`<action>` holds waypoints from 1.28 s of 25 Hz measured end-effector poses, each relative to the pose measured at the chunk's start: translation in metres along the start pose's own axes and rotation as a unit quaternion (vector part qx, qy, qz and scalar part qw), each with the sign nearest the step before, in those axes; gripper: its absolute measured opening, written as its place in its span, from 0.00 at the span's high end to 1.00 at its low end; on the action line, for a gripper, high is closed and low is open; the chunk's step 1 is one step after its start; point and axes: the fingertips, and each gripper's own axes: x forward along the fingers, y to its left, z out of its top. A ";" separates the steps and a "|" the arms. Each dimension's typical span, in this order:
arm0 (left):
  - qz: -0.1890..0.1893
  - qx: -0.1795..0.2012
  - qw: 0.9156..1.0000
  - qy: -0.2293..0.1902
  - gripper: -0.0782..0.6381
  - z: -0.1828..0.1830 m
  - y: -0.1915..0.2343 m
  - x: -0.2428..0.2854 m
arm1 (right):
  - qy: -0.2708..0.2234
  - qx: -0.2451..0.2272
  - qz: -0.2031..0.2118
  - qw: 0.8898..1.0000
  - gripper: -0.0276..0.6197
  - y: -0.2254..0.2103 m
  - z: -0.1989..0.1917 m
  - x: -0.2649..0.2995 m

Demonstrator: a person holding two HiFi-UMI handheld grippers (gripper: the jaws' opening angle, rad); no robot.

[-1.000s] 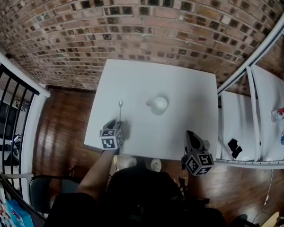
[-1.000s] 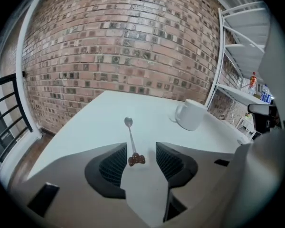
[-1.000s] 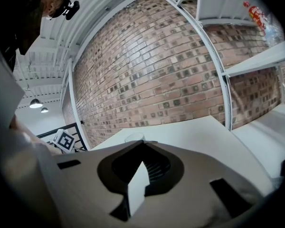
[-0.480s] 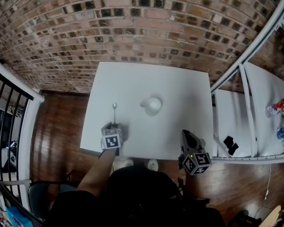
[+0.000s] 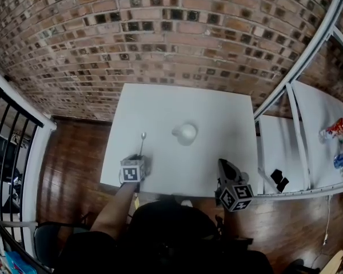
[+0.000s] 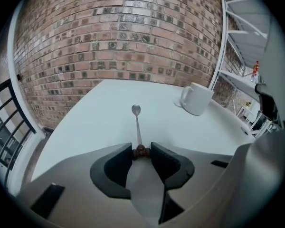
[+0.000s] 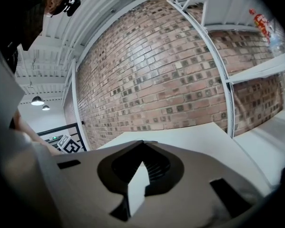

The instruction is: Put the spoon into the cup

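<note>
A metal spoon (image 5: 142, 144) lies on the white table (image 5: 217, 113), bowl toward the wall, its brown handle end toward me. My left gripper (image 5: 139, 160) is low over that end. In the left gripper view the jaws are closing around the spoon (image 6: 137, 127), and both pads touch its brown tip at my left gripper (image 6: 141, 151). The white cup (image 5: 186, 133) stands upright to the right of the spoon, also visible in the left gripper view as the cup (image 6: 196, 99). My right gripper (image 5: 224, 165) hovers at the table's near right edge, jaws shut and empty (image 7: 143, 143).
A brick wall (image 5: 171, 33) rises behind the table. White metal shelving (image 5: 297, 124) stands at the right, with bottles (image 5: 334, 131) and a small black object (image 5: 279, 180) on it. A black railing (image 5: 11, 124) and wooden floor (image 5: 74, 153) lie at the left.
My left gripper has sunk a little onto the spoon's handle end. The right gripper has kept still. The spoon and cup have not moved on the table.
</note>
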 end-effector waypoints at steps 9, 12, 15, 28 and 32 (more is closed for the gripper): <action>-0.022 0.011 0.994 -0.109 0.71 0.043 0.009 -0.051 | -0.005 -0.006 0.019 1.000 0.95 0.013 0.004 0.010; -0.027 0.040 0.989 -0.141 0.71 0.067 0.005 -0.067 | -0.009 -0.013 0.025 1.000 0.95 0.017 0.010 0.013; -0.034 0.059 0.982 -0.176 0.71 0.093 0.004 -0.086 | -0.015 -0.023 0.028 0.999 0.95 0.019 0.020 0.016; -0.113 0.084 0.950 -0.279 0.71 0.172 -0.034 -0.134 | -0.028 -0.039 0.019 0.999 0.95 0.016 0.037 0.017; -0.153 0.105 0.947 -0.262 0.71 0.173 -0.068 -0.119 | -0.032 -0.032 0.002 0.999 0.95 0.004 0.035 0.006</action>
